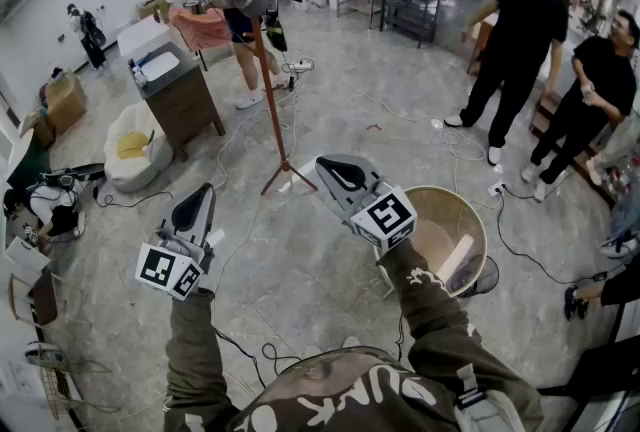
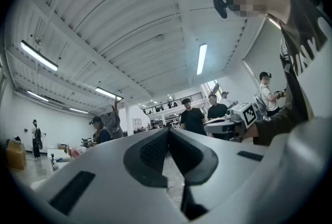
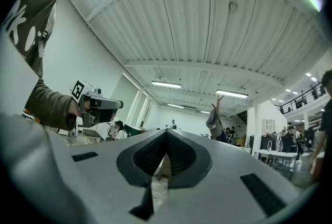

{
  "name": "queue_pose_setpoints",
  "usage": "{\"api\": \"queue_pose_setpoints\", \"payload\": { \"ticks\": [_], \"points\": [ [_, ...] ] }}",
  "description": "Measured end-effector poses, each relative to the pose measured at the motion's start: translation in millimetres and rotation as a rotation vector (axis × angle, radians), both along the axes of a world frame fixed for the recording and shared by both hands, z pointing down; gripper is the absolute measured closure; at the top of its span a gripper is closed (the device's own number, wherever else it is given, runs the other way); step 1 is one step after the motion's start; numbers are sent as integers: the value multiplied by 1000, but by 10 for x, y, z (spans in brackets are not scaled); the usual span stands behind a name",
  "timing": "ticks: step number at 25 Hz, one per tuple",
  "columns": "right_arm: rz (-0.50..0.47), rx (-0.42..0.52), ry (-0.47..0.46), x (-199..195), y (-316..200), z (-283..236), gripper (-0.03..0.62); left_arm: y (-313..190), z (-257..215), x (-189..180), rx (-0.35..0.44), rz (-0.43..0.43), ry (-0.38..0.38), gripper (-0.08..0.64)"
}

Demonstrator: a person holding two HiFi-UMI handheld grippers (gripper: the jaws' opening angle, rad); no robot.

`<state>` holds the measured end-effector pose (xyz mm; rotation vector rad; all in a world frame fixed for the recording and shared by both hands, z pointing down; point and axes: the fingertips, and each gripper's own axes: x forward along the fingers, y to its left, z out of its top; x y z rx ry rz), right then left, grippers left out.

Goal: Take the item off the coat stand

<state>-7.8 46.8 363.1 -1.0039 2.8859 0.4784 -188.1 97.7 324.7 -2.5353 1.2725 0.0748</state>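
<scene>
Two grippers are held low in front of the person, both well apart from the coat stand point(image 1: 272, 105). The left gripper point(image 1: 205, 195) has its jaws pressed together at the tips, with nothing between them, as its own view point(image 2: 168, 130) confirms. The right gripper point(image 1: 328, 167) is likewise fully closed and empty in its own view point(image 3: 166, 133).

The coat stand, a reddish-brown pole on splayed feet, stands upright on the grey floor ahead of both grippers. A dark item point(image 1: 276, 37) hangs high on the pole, untouched by either gripper. A person in shorts point(image 1: 240, 0) stands just beside the stand.

A round tan basket point(image 1: 483, 225) sits on the floor just right of the right gripper. Two bystanders in black point(image 1: 520, 30) stand at far right. A wooden cabinet point(image 1: 185, 100) stands left of the stand.
</scene>
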Motion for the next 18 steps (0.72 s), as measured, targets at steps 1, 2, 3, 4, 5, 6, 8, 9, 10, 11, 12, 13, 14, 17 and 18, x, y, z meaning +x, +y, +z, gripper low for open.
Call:
{"api": "queue_pose_setpoints", "payload": {
  "ticks": [1, 2, 3, 4, 5, 6, 8, 9, 10, 11, 12, 13, 14, 17, 18],
  "points": [
    [0, -1, 0, 1, -11, -3, 584, -11, -4, 0, 0, 0, 0, 557],
    [0, -1, 1, 1, -22, -7, 584, -23, -9, 0, 1, 0, 0, 557],
    [0, -1, 1, 0, -34, -13, 584, -35, -16, -2, 2, 0, 0, 557],
    [0, -1, 2, -3, -45, -20, 584, -46, -23, -4, 3, -1, 0, 557],
    [0, 0, 2, -2, -56, -26, 584, -56, -29, -3, 4, -1, 0, 557],
    [0, 1, 2, 5, -66, -27, 584, -66, -31, 4, 5, -1, 1, 557],
    [-1, 1, 2, 30, -93, -22, 584, -92, -28, 30, 4, -1, 0, 557],
    [-1, 1, 1, 42, -106, -21, 584, -106, -28, 42, 4, -1, 0, 557],
    [0, 1, 1, 51, -113, -19, 584, -112, -27, 50, 4, -1, -1, 557],
    [1, 1, -1, 56, -111, -14, 584, -108, -22, 53, 4, 0, -1, 557],
    [2, 1, -2, 59, -104, -5, 584, -99, -12, 51, 4, 0, -1, 557],
    [4, 1, -5, 62, -96, 6, 584, -89, 2, 46, 3, 0, -2, 557],
    [5, 0, -7, 65, -93, 17, 583, -83, 15, 42, 3, -1, -3, 557],
    [1, -5, -15, 56, -110, 28, 583, -97, 25, 28, 2, -1, -4, 557],
    [-2, -6, -15, 50, -121, 25, 583, -109, 20, 24, 1, -1, -4, 557]
  ]
}}
